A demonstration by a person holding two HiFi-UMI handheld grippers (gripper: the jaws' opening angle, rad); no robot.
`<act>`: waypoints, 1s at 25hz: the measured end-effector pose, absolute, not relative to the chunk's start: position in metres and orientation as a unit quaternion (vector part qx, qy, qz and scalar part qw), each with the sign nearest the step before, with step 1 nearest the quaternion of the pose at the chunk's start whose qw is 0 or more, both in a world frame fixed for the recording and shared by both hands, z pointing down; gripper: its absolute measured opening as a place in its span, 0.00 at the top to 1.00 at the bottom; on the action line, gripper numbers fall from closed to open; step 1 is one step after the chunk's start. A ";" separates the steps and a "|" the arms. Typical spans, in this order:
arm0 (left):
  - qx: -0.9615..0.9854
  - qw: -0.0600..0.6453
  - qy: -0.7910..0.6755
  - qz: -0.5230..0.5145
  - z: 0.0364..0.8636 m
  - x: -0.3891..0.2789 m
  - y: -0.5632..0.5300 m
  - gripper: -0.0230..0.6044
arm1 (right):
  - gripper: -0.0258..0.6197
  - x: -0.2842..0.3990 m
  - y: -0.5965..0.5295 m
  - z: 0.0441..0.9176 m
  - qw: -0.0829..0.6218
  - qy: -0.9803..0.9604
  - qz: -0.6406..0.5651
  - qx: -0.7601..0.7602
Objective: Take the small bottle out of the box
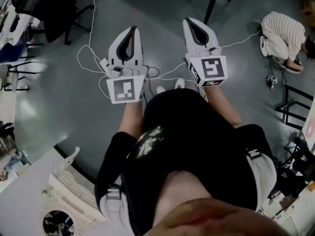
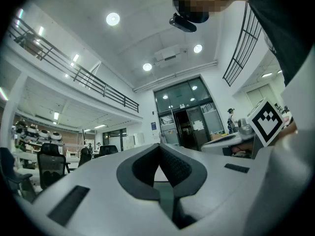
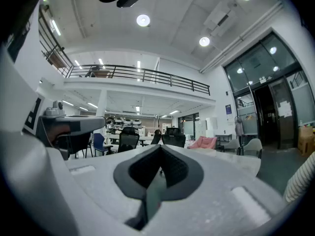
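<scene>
Both the left gripper (image 1: 131,31) and right gripper (image 1: 191,22) are clenched on nothing (no box or bottle in sight); loose cables (image 1: 92,28) on the floor (image 1: 59,107) could snag a step.

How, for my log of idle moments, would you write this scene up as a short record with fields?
left gripper: jaws together, nothing between them
right gripper: jaws together, nothing between them
pose: both held out side by side, apart, above the grey floor
small bottle and box: neither can be made out in any view
table: white, lower left of the head view, beside the person
cables: white, loose on the floor ahead of the left gripper
bystander: crouched on the floor, upper right
</scene>
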State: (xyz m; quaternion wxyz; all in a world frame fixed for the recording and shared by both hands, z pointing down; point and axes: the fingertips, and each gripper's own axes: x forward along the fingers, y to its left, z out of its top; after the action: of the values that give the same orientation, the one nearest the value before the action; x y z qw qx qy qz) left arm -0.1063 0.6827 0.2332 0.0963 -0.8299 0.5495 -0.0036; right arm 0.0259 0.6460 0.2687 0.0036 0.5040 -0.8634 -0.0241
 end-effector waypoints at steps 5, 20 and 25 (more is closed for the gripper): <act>-0.828 0.096 0.552 -0.002 0.231 -0.096 0.673 0.94 | 0.97 0.034 0.635 0.264 0.000 -0.868 -0.025 0.497; -0.832 0.097 0.547 -0.002 0.238 -0.093 0.659 0.94 | 0.97 0.028 0.631 0.265 -0.011 -0.878 -0.039 0.477; -0.831 0.089 0.549 -0.005 0.237 -0.091 0.656 0.94 | 0.97 0.027 0.628 0.267 -0.011 -0.880 -0.037 0.474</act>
State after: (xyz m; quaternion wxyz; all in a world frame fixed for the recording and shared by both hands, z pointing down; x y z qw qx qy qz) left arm -0.0906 0.6560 0.2371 0.0895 -0.8311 0.5488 -0.0048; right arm 0.0273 0.6277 0.2674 -0.0109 0.4739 -0.8797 -0.0374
